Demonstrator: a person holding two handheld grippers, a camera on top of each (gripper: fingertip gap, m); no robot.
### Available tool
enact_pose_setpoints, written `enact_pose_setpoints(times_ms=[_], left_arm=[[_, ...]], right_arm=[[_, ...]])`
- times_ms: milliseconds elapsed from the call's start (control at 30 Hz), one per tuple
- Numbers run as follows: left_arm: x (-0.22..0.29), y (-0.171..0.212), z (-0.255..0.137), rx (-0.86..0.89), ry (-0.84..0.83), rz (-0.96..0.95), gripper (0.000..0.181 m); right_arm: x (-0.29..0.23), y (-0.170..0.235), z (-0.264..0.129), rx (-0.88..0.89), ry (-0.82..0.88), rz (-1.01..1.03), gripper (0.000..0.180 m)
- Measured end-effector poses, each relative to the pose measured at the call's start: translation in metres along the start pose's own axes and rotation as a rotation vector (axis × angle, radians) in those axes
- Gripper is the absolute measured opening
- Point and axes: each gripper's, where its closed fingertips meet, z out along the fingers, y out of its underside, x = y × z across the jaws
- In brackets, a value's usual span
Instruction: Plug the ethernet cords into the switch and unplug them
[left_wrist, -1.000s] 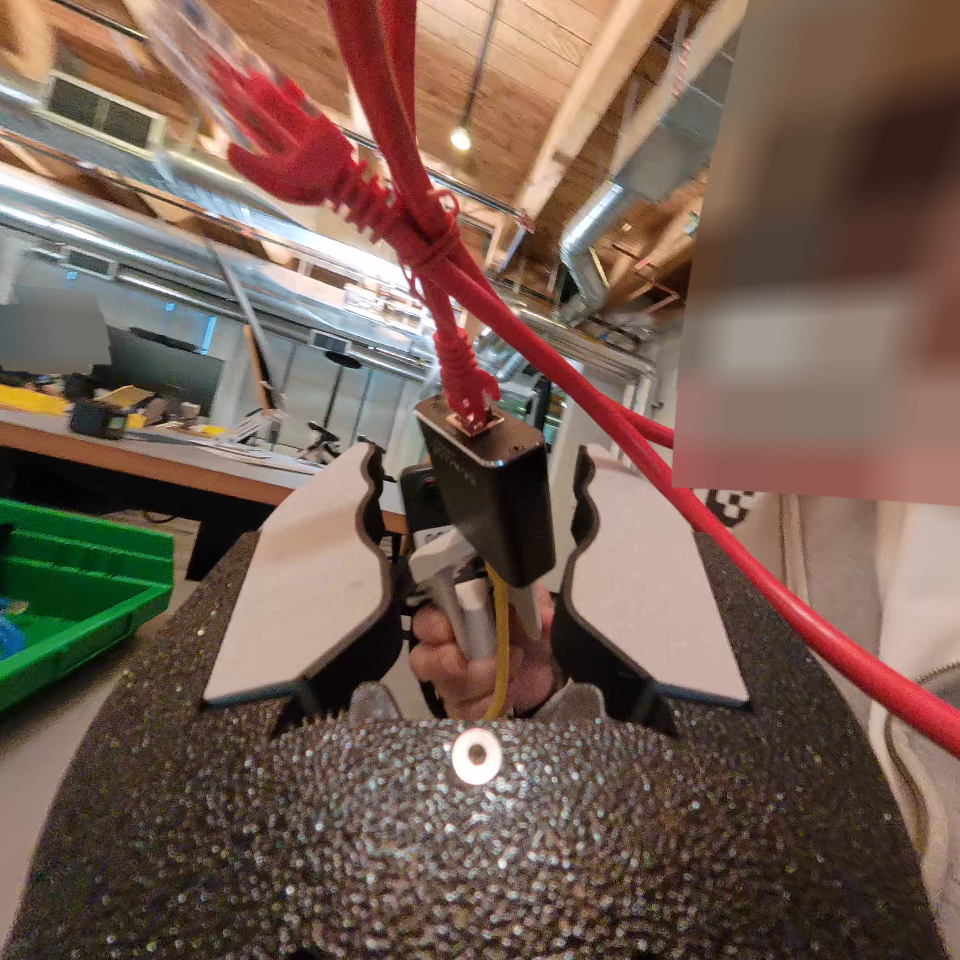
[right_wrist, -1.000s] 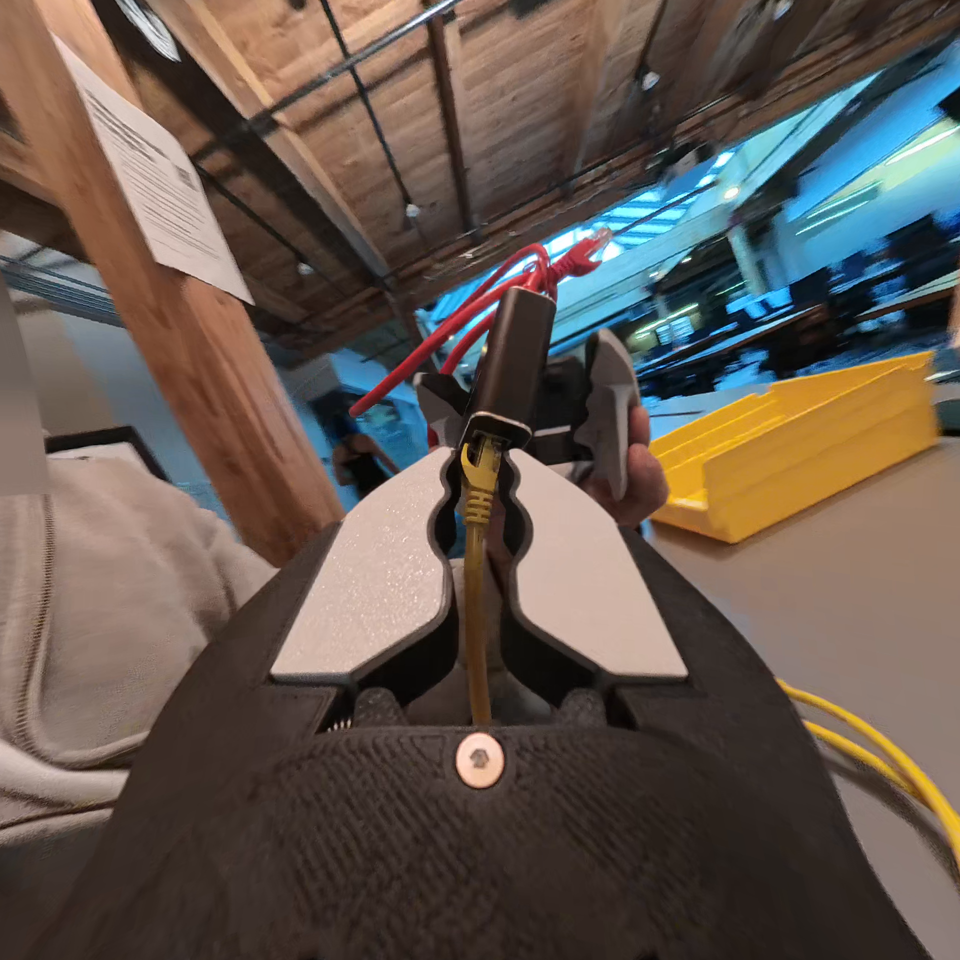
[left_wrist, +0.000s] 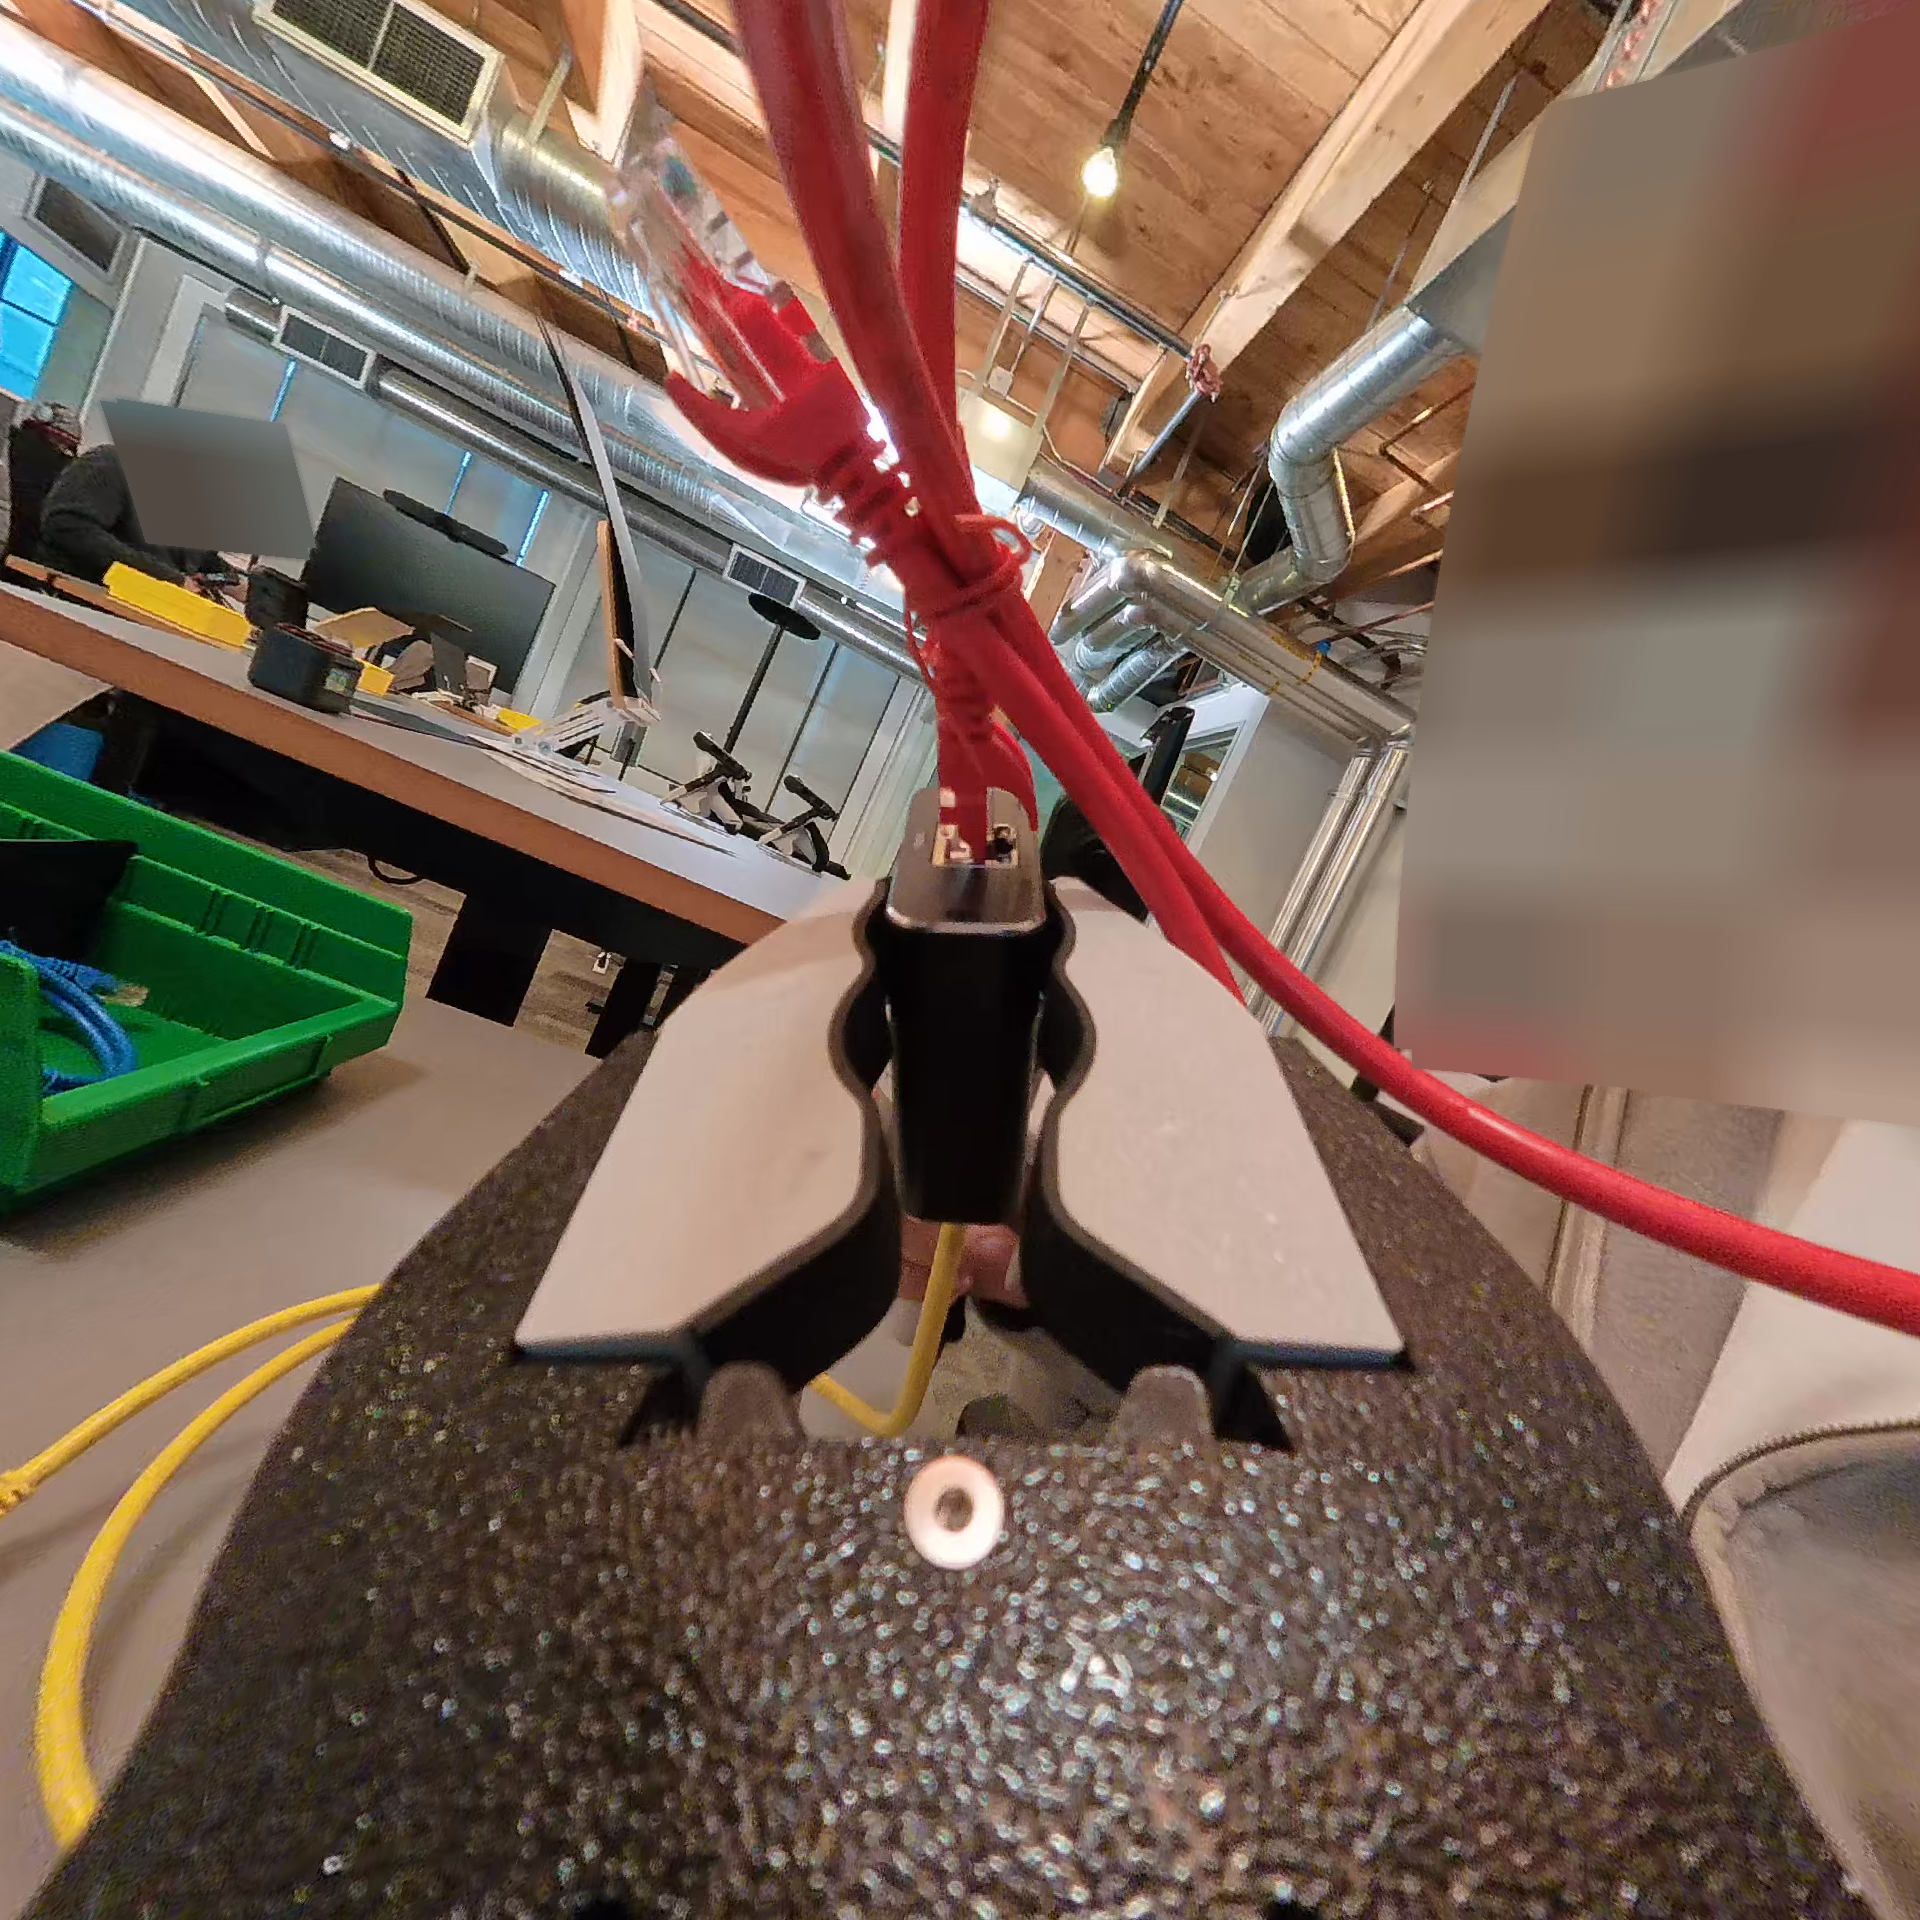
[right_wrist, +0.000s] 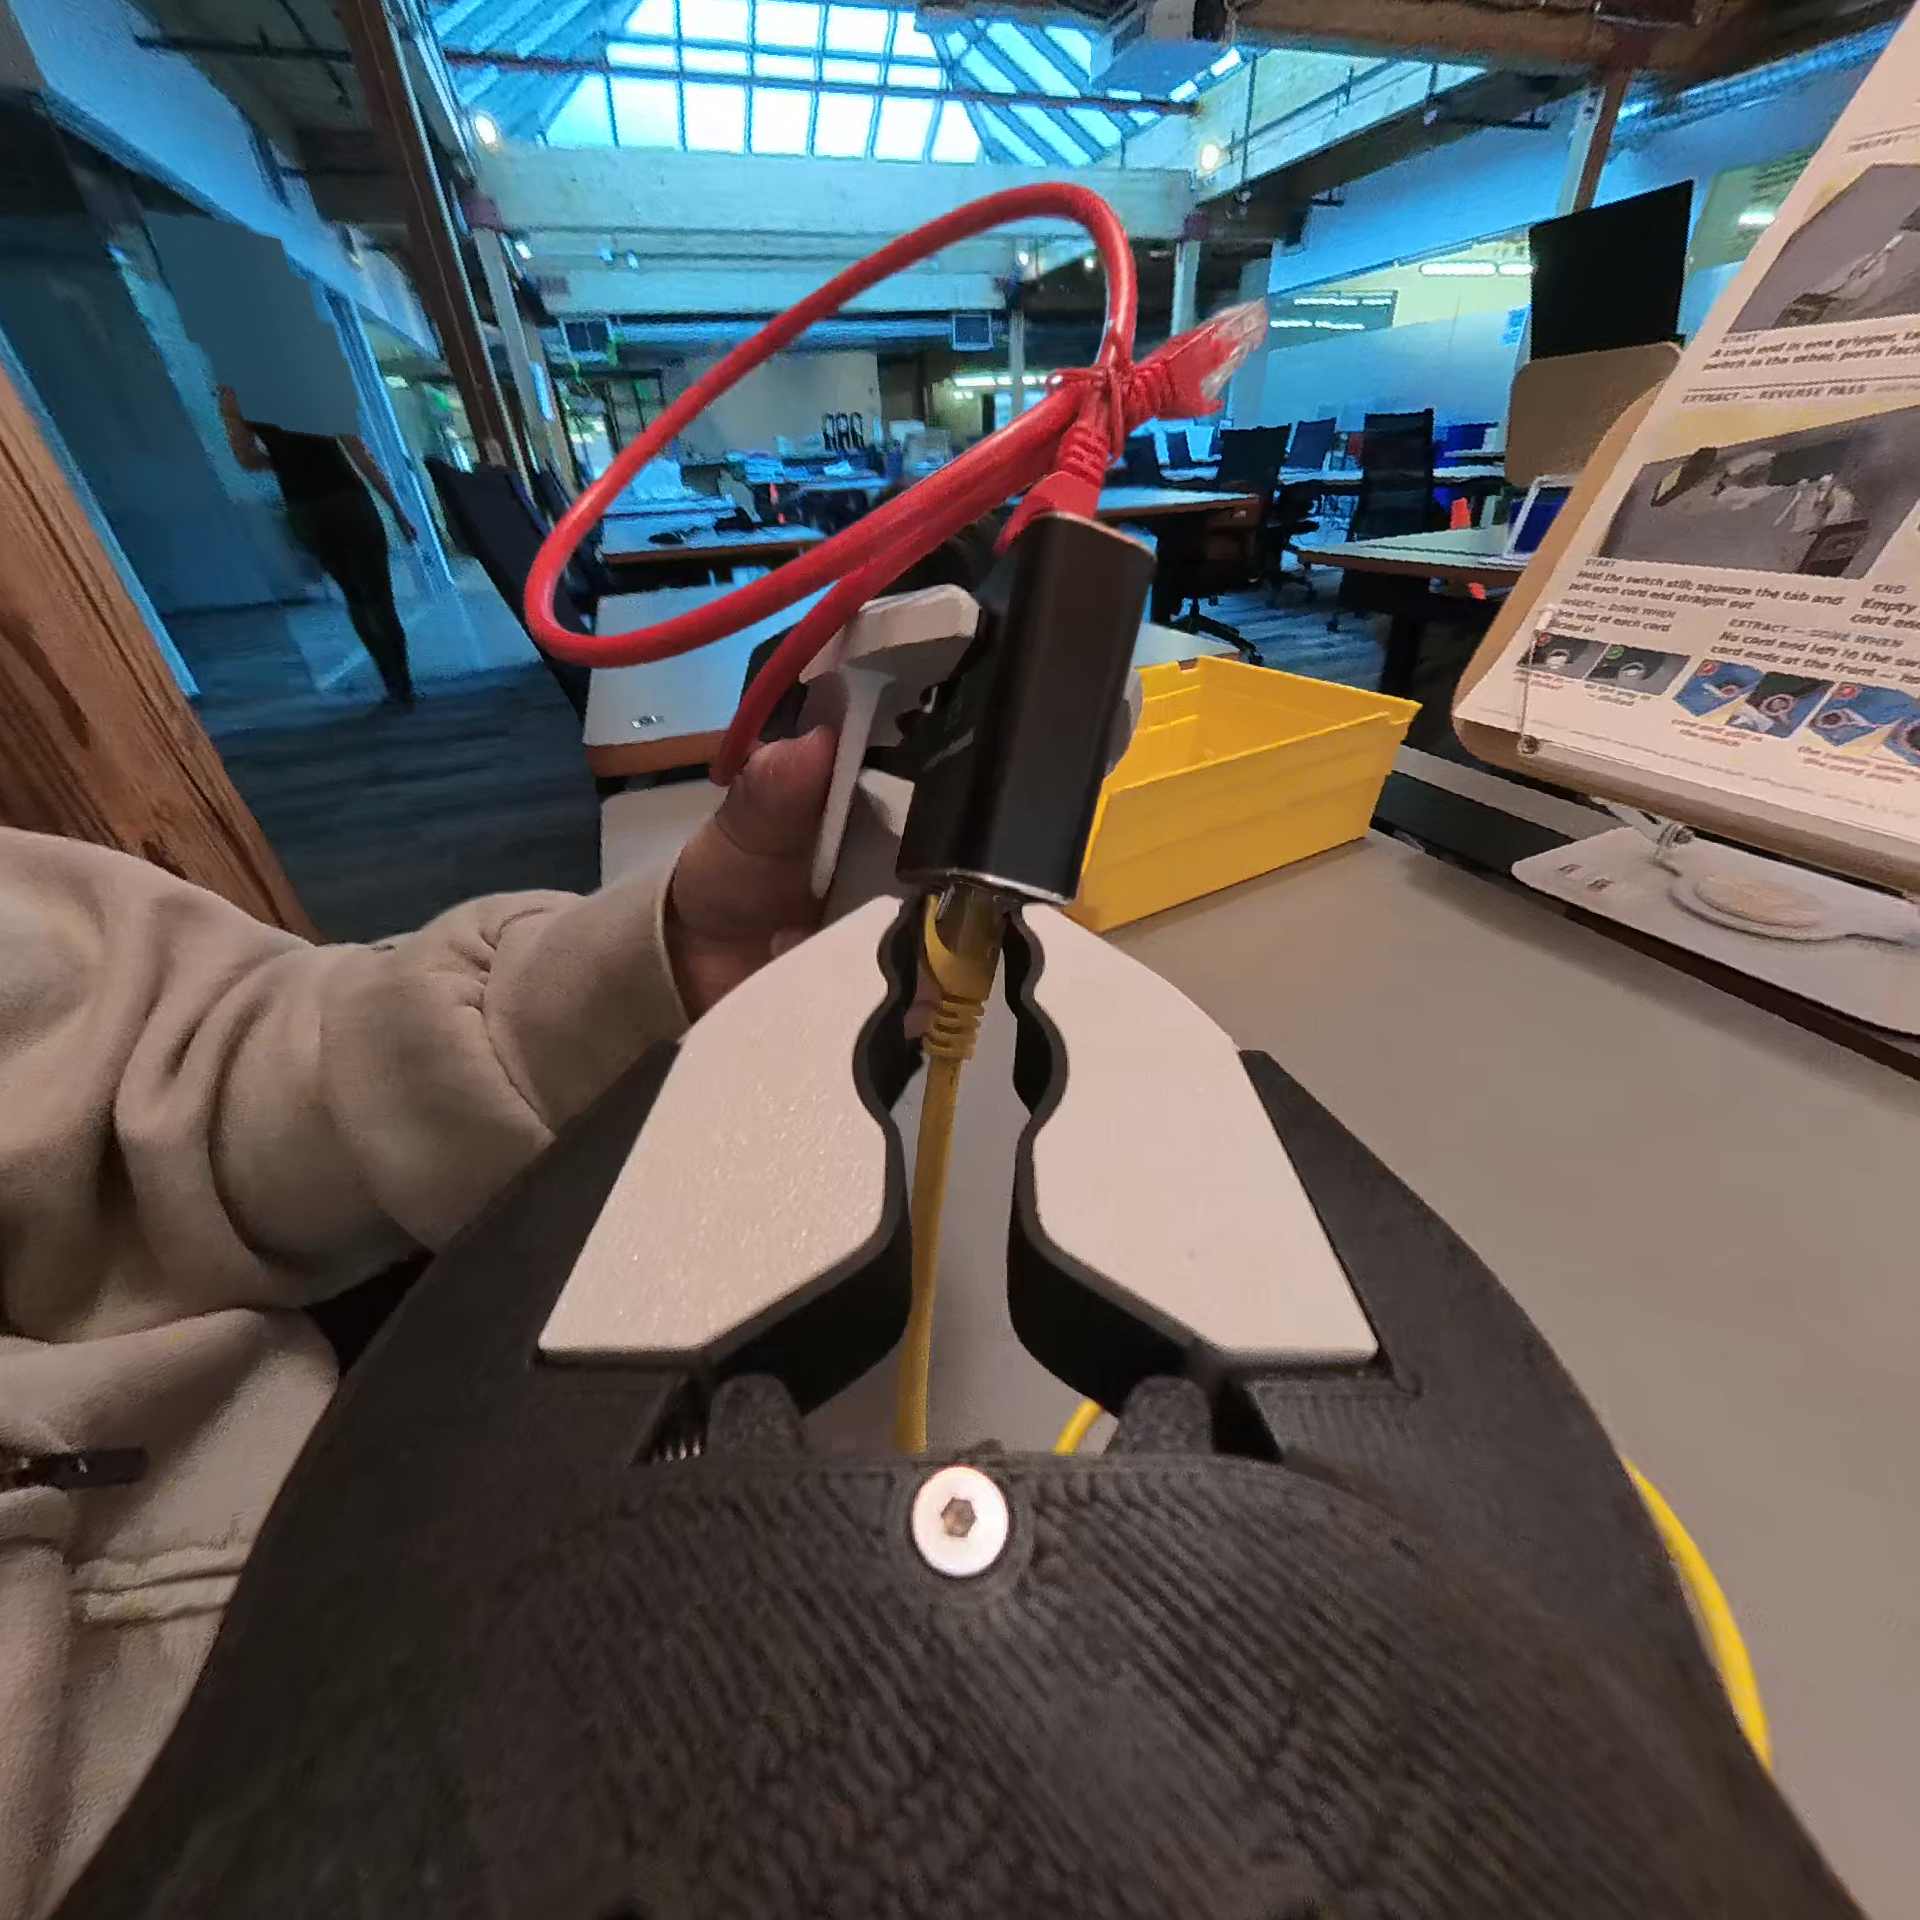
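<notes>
- The switch (left_wrist: 961, 1023) is a small, smooth, glossy black block with rounded edges, held in the air above the grey bench (right_wrist: 1455, 1143).
- The left hand-held gripper (left_wrist: 961, 935) is closed on the switch body; its flat pale-grey fingers (left_wrist: 748, 1122), backed by scalloped black edges, press against both sides.
- The red cord (left_wrist: 966, 717) is a round, smooth cable tied into a loop with a thin red tie; its ribbed boot sits plugged into the switch's upper port, and its free clear plug (left_wrist: 675, 239) stands clear above.
- The yellow cord (right_wrist: 930, 1195) is plugged into the lower port; its ribbed boot lies between the fingertips of the right hand-held gripper (right_wrist: 961, 956), which is closed to a narrow gap; contact with the boot cannot be confirmed.
- Slack yellow cable lies in loose curves on the bench.
- A green bin (left_wrist: 208, 997) stands to the left, a yellow bin (right_wrist: 1236, 769) and an instruction sheet (right_wrist: 1745, 540) to the right, all well apart from the switch.
- A hand (right_wrist: 769, 852) in a beige sleeve holds the left tool's trigger handle, pointed upward.
</notes>
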Motion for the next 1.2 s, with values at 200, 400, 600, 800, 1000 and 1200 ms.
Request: enact_pose_setpoints(times_ms=[200,400,600,800,1000,1200], left_arm=[[0.0,0.001,-0.002,-0.01,0.011,0.031,0.024],[0.0,0.002,-0.004,-0.019,0.026,0.042,0.024],[-0.001,0.002,-0.003,-0.022,0.043,0.05,0.024],[-0.002,0.001,-0.003,-0.043,0.042,0.093,0.024],[-0.002,0.003,-0.007,-0.061,0.05,0.12,0.024],[-0.006,0.006,-0.008,-0.068,0.049,0.125,0.024]], right_arm=[[0.001,0.002,0.001,-0.016,0.026,0.027,0.015],[0.001,0.005,0.003,-0.057,0.033,0.058,0.015],[0.002,0.006,0.005,-0.065,0.02,0.048,0.015],[0.004,0.006,0.006,-0.059,-0.014,0.092,0.017],[0.004,0.009,0.008,-0.058,-0.008,0.113,0.015],[0.006,0.013,0.007,-0.056,-0.007,0.15,0.014]])
